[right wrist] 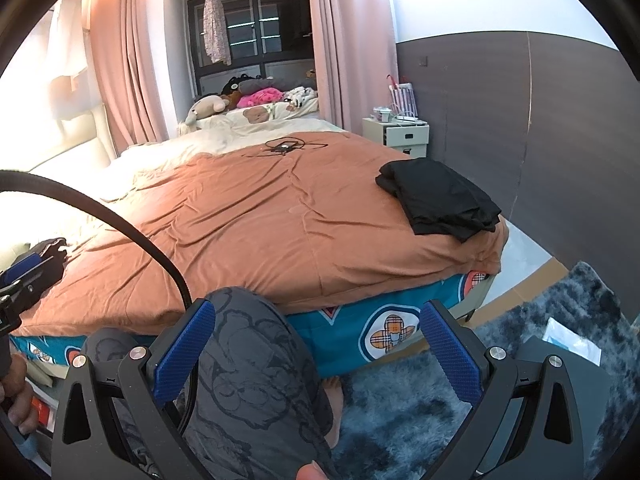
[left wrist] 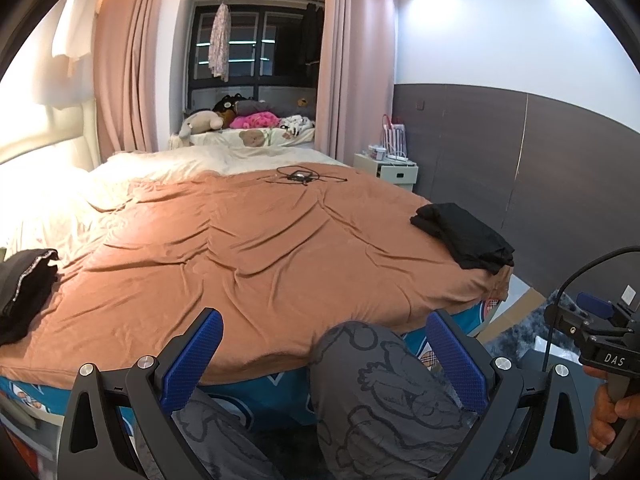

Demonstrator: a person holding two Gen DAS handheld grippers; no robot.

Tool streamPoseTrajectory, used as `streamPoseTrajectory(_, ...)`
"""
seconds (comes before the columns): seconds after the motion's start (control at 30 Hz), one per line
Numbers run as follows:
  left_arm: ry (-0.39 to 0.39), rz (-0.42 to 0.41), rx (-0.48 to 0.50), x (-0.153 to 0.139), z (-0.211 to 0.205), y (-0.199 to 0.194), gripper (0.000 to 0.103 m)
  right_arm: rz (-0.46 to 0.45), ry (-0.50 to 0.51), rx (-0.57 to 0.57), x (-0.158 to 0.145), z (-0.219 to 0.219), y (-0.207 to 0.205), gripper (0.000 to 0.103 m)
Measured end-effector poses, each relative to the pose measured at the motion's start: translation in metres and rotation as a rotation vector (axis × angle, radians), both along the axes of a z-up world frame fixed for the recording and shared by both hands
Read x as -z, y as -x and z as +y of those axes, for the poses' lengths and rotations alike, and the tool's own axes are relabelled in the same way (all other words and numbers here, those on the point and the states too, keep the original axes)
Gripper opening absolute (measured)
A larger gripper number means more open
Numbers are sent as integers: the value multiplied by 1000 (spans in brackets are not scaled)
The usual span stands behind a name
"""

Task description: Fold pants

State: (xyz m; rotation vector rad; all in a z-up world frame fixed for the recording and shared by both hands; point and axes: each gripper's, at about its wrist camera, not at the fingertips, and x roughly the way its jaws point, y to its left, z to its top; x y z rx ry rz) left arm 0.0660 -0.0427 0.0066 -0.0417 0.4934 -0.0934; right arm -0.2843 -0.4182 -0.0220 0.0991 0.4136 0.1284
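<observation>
A folded pile of black pants [left wrist: 466, 236] [right wrist: 440, 196] is seen lying at the right near corner of the bed [left wrist: 248, 248] [right wrist: 256, 216], on its orange cover. More dark clothing [left wrist: 22, 284] is heaped at the bed's left edge. Both tools, left tool [left wrist: 324, 360] and right tool [right wrist: 318, 350], are held wide apart and empty, short of the bed, above the person's grey patterned trouser knees [left wrist: 384, 392]. A blue rug [right wrist: 540, 320] is spread beside the bed.

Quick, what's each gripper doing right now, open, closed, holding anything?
Left gripper: open, holding nothing, at the near edge of the bed.
Right gripper: open, holding nothing, also at the bed's edge.
</observation>
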Motion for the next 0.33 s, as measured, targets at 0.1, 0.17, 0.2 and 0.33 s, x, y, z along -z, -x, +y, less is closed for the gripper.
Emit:
streamPoseTrajectory(0.1,2,3,1,0,0,1,102,-6,2,1,-1,-1,0,103)
streamPoseTrajectory(0.17,2,1,0,0,0,2,103,-7,0,-1,-2,-1,1,103)
streamPoseTrajectory(0.2,2,0,1,0,0,2,103,-9,0,-1,-1,-1,1,103)
streamPoseTrajectory(0.33,4,-4,-1,-1,0,3,103,-10,4,-2,-1,0,1,103)
